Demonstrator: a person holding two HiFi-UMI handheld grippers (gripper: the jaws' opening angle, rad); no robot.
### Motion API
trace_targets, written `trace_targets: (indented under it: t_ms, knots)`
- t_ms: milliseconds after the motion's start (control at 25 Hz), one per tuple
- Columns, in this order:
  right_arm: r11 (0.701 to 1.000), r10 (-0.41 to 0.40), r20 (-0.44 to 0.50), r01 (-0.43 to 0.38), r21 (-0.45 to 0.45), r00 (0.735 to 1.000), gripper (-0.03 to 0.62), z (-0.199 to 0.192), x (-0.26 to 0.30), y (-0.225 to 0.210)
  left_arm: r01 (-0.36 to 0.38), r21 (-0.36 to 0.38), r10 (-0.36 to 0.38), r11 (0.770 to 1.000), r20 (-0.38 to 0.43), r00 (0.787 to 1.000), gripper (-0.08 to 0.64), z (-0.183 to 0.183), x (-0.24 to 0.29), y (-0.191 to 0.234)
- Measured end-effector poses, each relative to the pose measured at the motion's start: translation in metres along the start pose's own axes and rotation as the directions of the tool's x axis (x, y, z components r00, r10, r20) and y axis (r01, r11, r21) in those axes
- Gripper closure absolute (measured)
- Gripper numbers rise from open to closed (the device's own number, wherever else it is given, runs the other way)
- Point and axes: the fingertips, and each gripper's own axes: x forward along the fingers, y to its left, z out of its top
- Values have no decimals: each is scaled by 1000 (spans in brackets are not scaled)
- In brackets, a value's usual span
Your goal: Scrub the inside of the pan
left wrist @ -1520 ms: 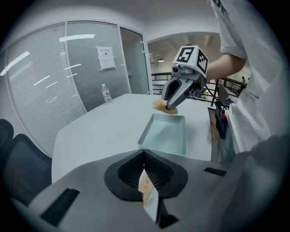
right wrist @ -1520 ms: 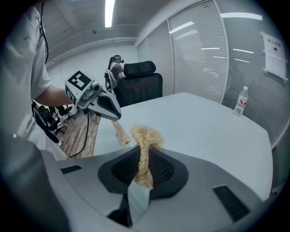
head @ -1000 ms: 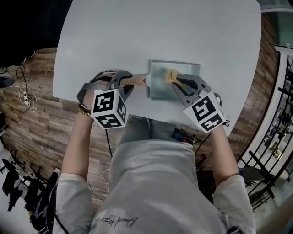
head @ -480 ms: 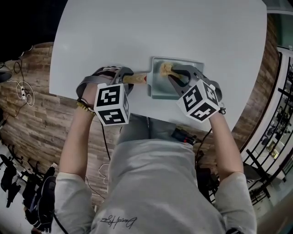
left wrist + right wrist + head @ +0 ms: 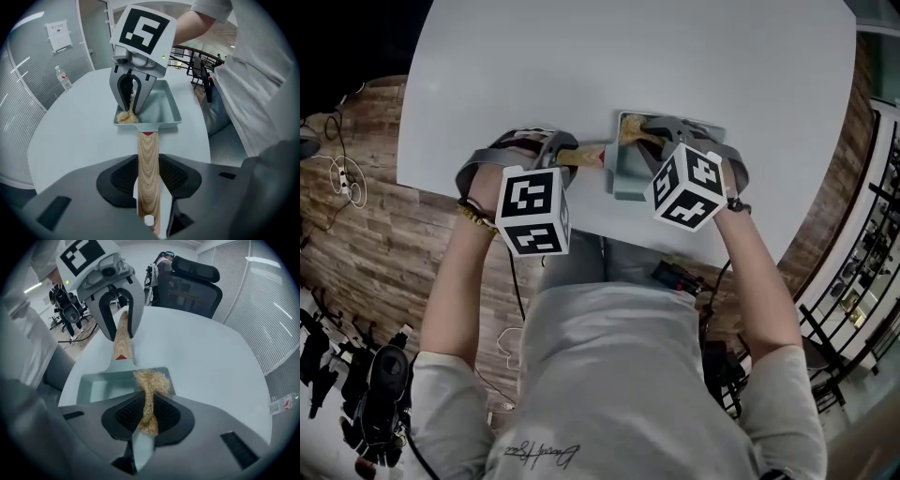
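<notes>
A square pale-green pan [image 5: 622, 178] with a wooden handle [image 5: 581, 156] sits near the front edge of the white table. In the left gripper view, my left gripper [image 5: 149, 180] has its jaws closing, pads pressed on the handle [image 5: 148, 159]. My right gripper [image 5: 149, 413] is shut on a tan fibrous scrubber [image 5: 150, 383], whose frayed end rests in the pan [image 5: 101, 385] at the corner nearest the handle. The head view shows the scrubber [image 5: 630, 129] at the pan's far left corner, with the right marker cube hiding much of the pan.
The white table [image 5: 581, 56] stretches wide beyond the pan; its front edge runs just behind both grippers. A water bottle [image 5: 62, 77] stands far across the table. A black office chair [image 5: 192, 284] stands at the table's far side. The floor is wooden.
The right gripper has carried the scrubber from the pan's middle to its far left corner near the handle. The left gripper has kept its hold on the handle.
</notes>
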Motion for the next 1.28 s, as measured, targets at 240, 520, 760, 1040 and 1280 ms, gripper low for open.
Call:
trace_targets:
  t_ms: [240,520,760,1040,1280]
  knots:
    - [1000,24,-44,-25,-10,999,525,-1,3,5,-9,-22,9,1000,-8,1000,411,2,-1,-1]
    - [996,88,-53,-87,19,995,525,-9,5,18,-18,-46,17,999,-19,1000,411,1,3,3]
    - [992,121,-73,-123,-25,990,525,-16,-1,50,-23,-48,23,999,-17,1000,410,3,3,3]
    - [968,247,-116,-250,-14,962,525,-22,-4,83,-31,-39,29,999,-30,999,410,1,3,6]
    - [942,336,-125,-335,29,934,525,-23,-6,91,-30,-37,29,999,-33,999,410,1,4,7]
